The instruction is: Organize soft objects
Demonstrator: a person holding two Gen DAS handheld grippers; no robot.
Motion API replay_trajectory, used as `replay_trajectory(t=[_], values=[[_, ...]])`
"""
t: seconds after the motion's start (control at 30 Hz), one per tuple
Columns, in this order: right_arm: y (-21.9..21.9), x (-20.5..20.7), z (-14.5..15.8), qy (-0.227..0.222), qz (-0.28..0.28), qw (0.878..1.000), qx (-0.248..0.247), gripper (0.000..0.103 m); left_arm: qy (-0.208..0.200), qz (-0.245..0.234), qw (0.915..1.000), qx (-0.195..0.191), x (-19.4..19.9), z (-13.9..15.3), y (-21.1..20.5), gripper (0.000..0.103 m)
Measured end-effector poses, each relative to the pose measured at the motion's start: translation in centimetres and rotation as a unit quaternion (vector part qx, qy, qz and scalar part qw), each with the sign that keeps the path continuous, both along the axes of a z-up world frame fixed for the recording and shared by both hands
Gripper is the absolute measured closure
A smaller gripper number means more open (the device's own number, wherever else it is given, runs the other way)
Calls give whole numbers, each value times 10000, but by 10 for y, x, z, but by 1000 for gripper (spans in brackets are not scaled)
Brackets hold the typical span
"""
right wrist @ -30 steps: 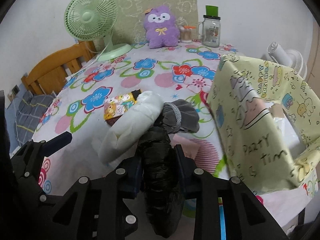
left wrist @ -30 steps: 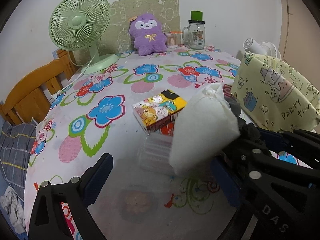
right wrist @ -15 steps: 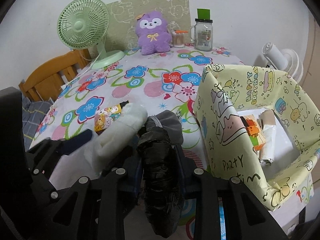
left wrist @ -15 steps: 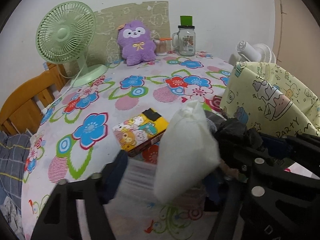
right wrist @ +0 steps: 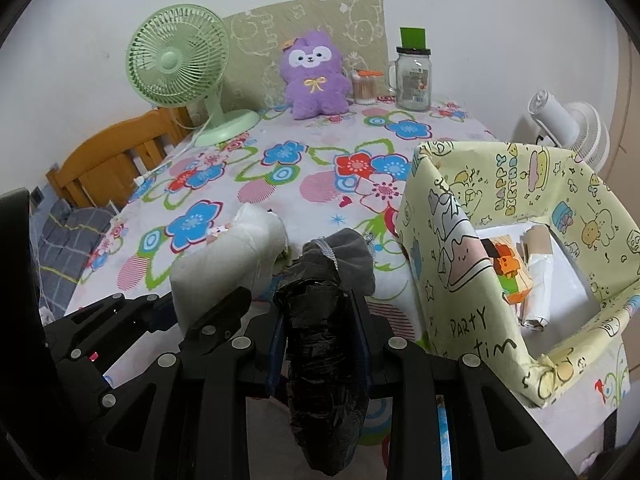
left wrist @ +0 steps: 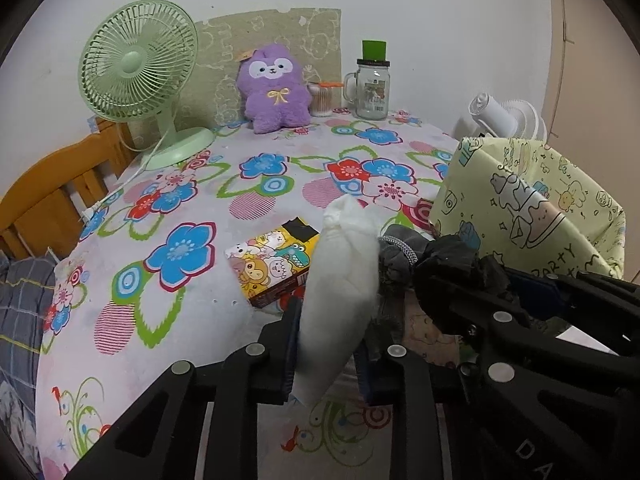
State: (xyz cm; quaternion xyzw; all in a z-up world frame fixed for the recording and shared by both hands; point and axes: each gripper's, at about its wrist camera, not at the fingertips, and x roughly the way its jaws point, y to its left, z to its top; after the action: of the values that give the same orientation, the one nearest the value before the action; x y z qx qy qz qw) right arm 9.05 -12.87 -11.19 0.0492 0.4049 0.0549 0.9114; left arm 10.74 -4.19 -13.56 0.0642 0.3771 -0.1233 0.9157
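My left gripper [left wrist: 326, 346] is shut on a white soft pouch [left wrist: 344, 292], held upright above the floral tablecloth; the pouch also shows in the right wrist view [right wrist: 228, 268]. My right gripper [right wrist: 320, 344] is shut on a black crinkled bundle [right wrist: 324, 372], which shows in the left wrist view [left wrist: 452, 256] too. A grey soft item with a cord [right wrist: 348, 260] lies just beyond the black bundle. The yellow party-print box [right wrist: 472, 240] stands to the right, holding a small orange carton [right wrist: 508, 268] and a white roll [right wrist: 538, 292].
A cartoon-print carton [left wrist: 272, 268] lies on the tablecloth [left wrist: 160, 200] beyond the pouch. A green fan [left wrist: 138, 68], purple plush [left wrist: 276, 88], cotton-swab jar [left wrist: 322, 100] and glass mug jar [left wrist: 372, 88] stand at the back. A wooden chair [left wrist: 48, 208] is left; a white fan [right wrist: 568, 128] right.
My left gripper closed from open onto the white pouch. Both grippers have risen and drawn back, and the party-print box interior now shows in the right wrist view.
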Motion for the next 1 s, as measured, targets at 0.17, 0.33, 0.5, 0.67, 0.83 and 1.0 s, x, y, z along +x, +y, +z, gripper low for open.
replay_trajectory(t=[0.17, 0.33, 0.5, 0.67, 0.83, 1.0], values=[[2, -7, 9, -121, 17, 9999, -23, 70, -65, 35, 10000, -39, -8, 7, 3, 80], [3, -15, 17, -252, 34, 9997, -28, 70, -180, 57, 9998, -55, -16, 16, 4, 82], [4, -25, 26, -369, 37, 9993, -55, 70, -278, 75, 9996, -57, -26, 25, 3, 82], [3, -33, 33, -461, 25, 9989, -73, 70, -372, 92, 9992, -68, -35, 32, 3, 82], [1, -41, 44, -597, 11, 9982, -110, 70, -465, 107, 9988, -85, -44, 40, 2, 83], [-4, -49, 56, -723, -19, 9973, -159, 70, -602, 109, 9981, -103, -54, 53, -1, 83]])
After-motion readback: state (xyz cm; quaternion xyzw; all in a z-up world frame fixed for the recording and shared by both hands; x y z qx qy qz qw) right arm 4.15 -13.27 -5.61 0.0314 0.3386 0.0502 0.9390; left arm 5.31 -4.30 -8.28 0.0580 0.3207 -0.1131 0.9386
